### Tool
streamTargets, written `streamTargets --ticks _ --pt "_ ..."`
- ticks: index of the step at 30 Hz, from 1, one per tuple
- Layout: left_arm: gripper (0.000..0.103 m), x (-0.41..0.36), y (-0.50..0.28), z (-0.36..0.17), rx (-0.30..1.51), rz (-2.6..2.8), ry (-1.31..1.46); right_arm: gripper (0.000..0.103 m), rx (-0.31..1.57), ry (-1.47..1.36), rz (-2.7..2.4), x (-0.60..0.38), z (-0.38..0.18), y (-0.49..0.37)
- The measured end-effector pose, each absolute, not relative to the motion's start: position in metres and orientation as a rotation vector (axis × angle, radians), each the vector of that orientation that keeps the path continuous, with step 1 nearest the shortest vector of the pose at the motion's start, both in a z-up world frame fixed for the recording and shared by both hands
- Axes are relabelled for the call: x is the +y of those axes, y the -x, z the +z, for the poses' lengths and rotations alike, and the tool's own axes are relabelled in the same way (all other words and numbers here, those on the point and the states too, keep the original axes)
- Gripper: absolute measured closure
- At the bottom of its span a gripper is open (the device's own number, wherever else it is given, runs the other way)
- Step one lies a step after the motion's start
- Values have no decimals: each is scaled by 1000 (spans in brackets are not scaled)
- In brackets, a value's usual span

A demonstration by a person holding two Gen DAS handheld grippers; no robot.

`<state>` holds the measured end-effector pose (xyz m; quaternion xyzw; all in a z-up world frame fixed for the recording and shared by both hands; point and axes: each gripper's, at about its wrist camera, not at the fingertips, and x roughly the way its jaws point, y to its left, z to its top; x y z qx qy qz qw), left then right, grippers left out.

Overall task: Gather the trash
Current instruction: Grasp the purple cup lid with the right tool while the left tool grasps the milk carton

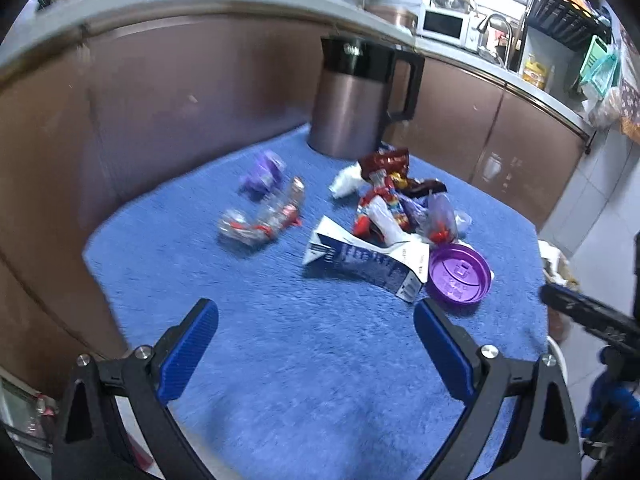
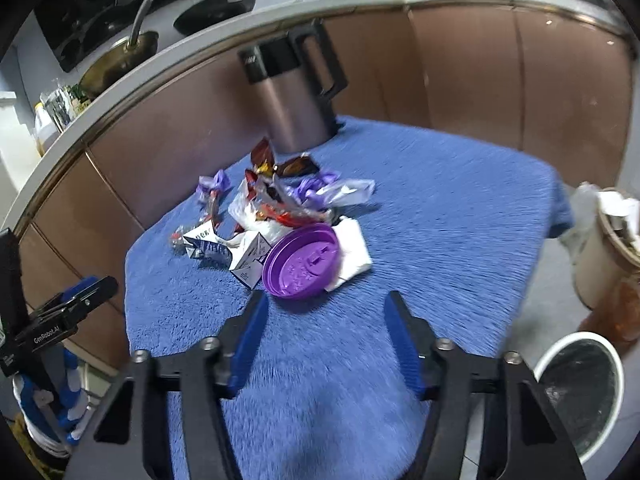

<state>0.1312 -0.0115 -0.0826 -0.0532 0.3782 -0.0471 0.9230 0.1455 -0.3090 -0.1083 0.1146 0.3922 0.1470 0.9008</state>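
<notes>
my left gripper (image 1: 316, 344) hung over the near, bare stretch of the shaggy blue cloth (image 1: 280, 380) covering the table, its ribbed blue pads spread wide with nothing between them. my right gripper (image 2: 326, 336) hung over the same near edge, pads set narrower than the left's but apart, also empty. both pointed down and forward at the litter, which i judged was a lining-up for a first pick; nothing had been collected by either yet.

nearest my right fingers lay the round purple plastic cup lid (image 2: 301, 264), tilted, propped partly on a folded white paper napkin (image 2: 352, 254). touching the lid on the other side was a flattened white-and-navy carton (image 1: 364, 260). the narrower spread probably suited the lid's rim, though i couldn't be sure it was my target.

beyond those, a heap of red and brown crinkled snack wrappers (image 1: 390, 184) mixed with clear film. a crushed clear plastic bottle with a red label (image 1: 264, 220) lay apart toward my left side, and past it a crumpled lilac wrapper (image 1: 264, 174).

farther back stood a tall brushed-metal jug with black lid and handle (image 1: 352, 96), upright at the cloth's far edge; not trash, i judged.

off the table on my right, on the floor, sat a white-rimmed bin with a dark liner (image 2: 580, 392), mouth open, handy for drops.
</notes>
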Motion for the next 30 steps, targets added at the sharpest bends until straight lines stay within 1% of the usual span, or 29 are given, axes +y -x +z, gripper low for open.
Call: streamTargets --ticks 2,3,9,14,17,21,22,25,26,27,28,29,30 --pt "5 -10 -150 -90 820 -121 149 60 835 -244 332 -306 -115 -160" --pt "5 -9 -157 -92 834 -134 173 61 845 -248 345 -304 -119 -168" --pt "6 -23 -205 -108 950 -179 333 67 889 -221 379 -294 -134 -213" --pt "8 -23 -242 -125 1063 -80 472 70 934 -221 402 -289 -147 -241" --pt "13 -20 -257 -133 1109 -30 533 70 952 -218 411 -288 -153 -251" --pt "35 -20 -268 -147 1184 5 590 72 966 -222 424 -290 -157 -255" --pt "38 -20 -270 -151 1197 2 604 72 969 -226 432 -290 -158 -256" --pt "40 -21 -276 -153 1207 21 613 74 979 -229 444 -289 -161 -262" --pt "40 -22 -279 -154 1211 23 618 76 985 -230 451 -288 -164 -264" --pt "42 -23 -282 -154 1212 30 616 80 991 -229 455 -287 -166 -266" --pt "47 -24 -284 -154 1208 41 609 81 995 -229 457 -286 -168 -267" --pt "50 -25 -287 -154 1201 49 605 82 992 -234 462 -285 -168 -265" --pt "57 -24 -287 -154 1195 43 613 89 986 -241 462 -286 -169 -265"
